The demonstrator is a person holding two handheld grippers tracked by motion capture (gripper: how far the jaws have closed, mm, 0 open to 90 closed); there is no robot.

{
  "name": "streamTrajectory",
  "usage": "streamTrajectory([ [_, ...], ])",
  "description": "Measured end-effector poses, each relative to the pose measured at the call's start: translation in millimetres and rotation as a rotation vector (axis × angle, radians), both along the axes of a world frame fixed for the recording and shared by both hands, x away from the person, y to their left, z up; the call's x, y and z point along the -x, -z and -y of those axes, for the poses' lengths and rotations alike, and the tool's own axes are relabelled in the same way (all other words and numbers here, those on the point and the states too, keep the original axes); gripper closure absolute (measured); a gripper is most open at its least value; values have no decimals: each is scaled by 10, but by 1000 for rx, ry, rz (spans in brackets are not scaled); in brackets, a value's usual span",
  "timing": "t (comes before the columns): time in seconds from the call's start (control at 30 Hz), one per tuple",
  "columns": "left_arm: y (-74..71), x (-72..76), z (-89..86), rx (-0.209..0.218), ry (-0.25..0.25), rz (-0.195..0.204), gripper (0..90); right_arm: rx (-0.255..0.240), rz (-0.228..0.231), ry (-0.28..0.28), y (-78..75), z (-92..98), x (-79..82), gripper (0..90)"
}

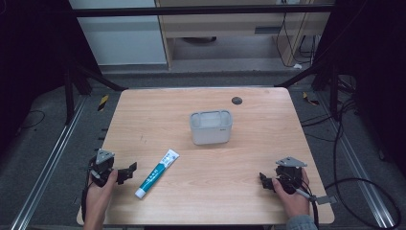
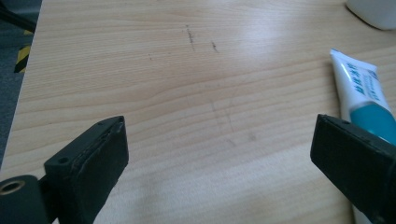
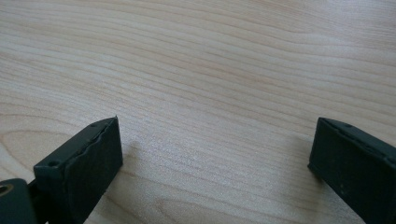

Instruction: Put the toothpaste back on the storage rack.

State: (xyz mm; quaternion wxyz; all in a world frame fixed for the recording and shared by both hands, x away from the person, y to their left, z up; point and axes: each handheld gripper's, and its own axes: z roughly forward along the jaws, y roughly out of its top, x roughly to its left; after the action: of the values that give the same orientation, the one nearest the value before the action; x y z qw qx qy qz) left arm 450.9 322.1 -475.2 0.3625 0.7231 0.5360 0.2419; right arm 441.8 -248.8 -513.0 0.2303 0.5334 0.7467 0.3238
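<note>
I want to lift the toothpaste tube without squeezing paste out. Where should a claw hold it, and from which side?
Grip the toothpaste tube near its white cap end, the stiffer part, which points toward the table's near edge. It lies flat and diagonal, so come from above with the jaws across its narrow width. The left claw, open, is beside it and probably suits best.

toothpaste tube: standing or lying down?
Lying flat. The toothpaste tube rests lengthwise on the table, cap toward the person, beside the open left gripper.
</note>
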Motion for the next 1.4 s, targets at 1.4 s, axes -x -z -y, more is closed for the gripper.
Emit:
streamTrajectory([
  [1.4,-433,-182,815,-241,332,-348,198,-1,-4,0,0,-27,-23,20],
])
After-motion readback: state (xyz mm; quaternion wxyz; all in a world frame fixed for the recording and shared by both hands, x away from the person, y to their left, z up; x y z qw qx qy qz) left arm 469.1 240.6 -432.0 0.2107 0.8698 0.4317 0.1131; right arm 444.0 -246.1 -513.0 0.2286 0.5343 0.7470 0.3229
